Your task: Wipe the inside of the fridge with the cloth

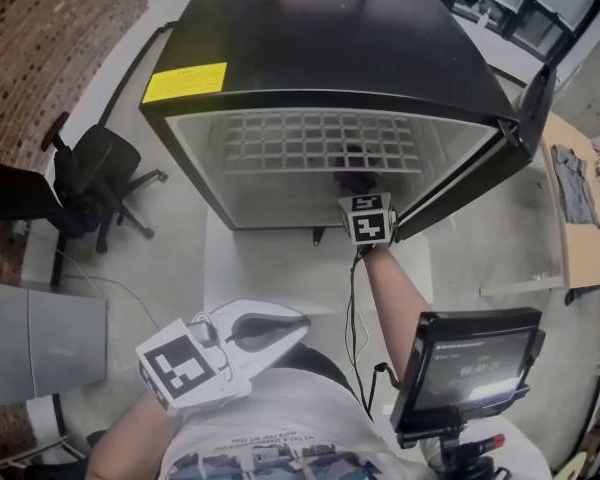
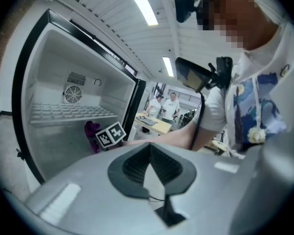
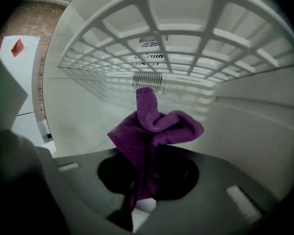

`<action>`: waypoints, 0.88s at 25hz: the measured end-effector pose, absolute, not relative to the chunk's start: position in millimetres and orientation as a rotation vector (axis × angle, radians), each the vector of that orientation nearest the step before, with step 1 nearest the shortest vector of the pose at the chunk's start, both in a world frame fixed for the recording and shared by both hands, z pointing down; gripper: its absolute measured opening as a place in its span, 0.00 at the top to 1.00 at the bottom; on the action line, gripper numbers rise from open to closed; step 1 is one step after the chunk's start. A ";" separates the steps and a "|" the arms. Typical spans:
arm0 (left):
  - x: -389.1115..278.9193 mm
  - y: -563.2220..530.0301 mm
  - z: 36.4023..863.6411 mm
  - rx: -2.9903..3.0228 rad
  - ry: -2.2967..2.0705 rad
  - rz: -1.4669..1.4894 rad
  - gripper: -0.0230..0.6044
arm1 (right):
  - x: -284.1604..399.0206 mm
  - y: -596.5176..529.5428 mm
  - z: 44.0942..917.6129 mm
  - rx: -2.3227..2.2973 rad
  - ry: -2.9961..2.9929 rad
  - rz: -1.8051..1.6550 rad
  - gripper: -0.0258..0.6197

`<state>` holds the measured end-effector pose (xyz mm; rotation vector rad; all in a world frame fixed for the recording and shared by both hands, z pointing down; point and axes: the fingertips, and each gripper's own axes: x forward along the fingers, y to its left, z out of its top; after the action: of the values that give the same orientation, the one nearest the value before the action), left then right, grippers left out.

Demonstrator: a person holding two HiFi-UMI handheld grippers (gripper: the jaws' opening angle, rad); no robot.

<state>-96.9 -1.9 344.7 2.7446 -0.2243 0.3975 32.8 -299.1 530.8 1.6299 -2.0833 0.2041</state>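
One fridge (image 1: 330,58) with one wire shelf (image 1: 320,143), one purple cloth (image 3: 152,131), two grippers, the left gripper (image 1: 280,328) and the right gripper (image 1: 358,190), one office chair (image 1: 100,173) at left, seemingly two people (image 2: 172,102) mid-frame.

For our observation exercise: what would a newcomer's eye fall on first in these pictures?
The open black fridge tops the head view, a white grid shelf inside. The right tongs reach in under it, shut on a purple cloth. The left tongs hang shut and empty by the person's chest.

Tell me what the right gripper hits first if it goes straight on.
Likely the fridge's back wall, near its vent; the purple cloth in the right gripper would touch first. Depth is unclear.
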 end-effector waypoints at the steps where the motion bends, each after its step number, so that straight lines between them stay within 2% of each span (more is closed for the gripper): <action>1: -95.8 -2.3 344.4 2.747 -0.218 0.399 0.95 | 40.0 -299.6 532.0 1.643 -2.069 0.215 0.84; 10: -101.0 -7.2 345.9 2.740 -0.225 0.409 0.95 | 55.4 -299.0 559.7 1.635 -1.994 0.298 0.84; 22: -112.3 -11.8 346.0 2.727 -0.260 0.386 0.95 | -13.5 -296.6 568.7 1.508 -2.095 0.309 0.84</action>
<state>-112.3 -11.8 346.0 2.7273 -0.2595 0.3862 -13.5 -296.6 568.7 1.5079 -2.0951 0.3086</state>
